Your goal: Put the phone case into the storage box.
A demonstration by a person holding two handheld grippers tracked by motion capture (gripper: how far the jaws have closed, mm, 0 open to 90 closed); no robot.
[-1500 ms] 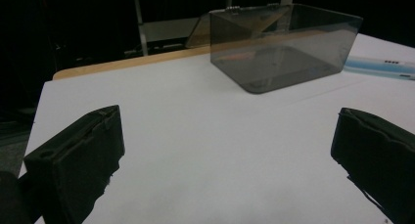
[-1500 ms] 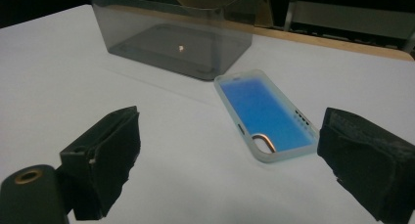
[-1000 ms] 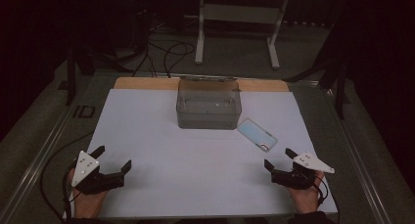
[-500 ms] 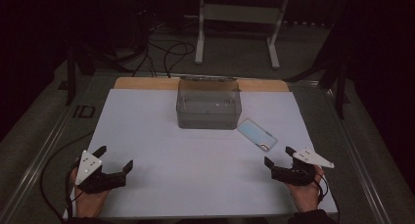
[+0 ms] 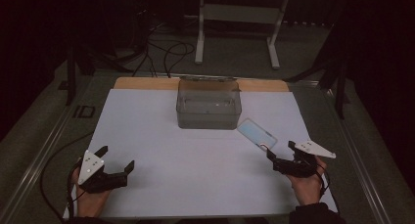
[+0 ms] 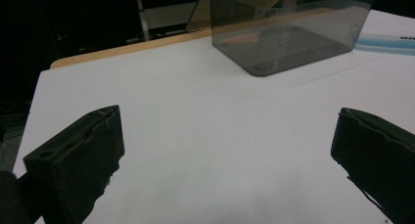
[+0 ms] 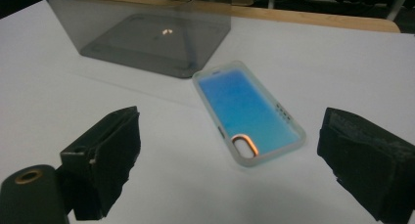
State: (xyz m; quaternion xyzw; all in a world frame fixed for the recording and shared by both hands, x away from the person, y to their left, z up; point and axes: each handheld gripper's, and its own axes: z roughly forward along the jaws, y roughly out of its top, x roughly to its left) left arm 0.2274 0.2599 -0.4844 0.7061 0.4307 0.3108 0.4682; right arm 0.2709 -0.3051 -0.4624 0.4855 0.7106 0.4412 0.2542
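Fingers: right gripper (image 5: 283, 152) spread wide, empty, aimed at phone case (image 7: 247, 110); left gripper (image 5: 117, 159) wide, idle. Case lies flat just beside clear box (image 5: 209, 104), its near-right corner. Step: approach. Next: advance, straddle case edge, close.

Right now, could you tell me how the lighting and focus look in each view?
High view: dim, surroundings near black, only the white table sheet lit. Right gripper view: phone case sharp, a small glare spot on the clear box, near jaws soft. Left gripper view: jaws blurred, box fairly sharp.
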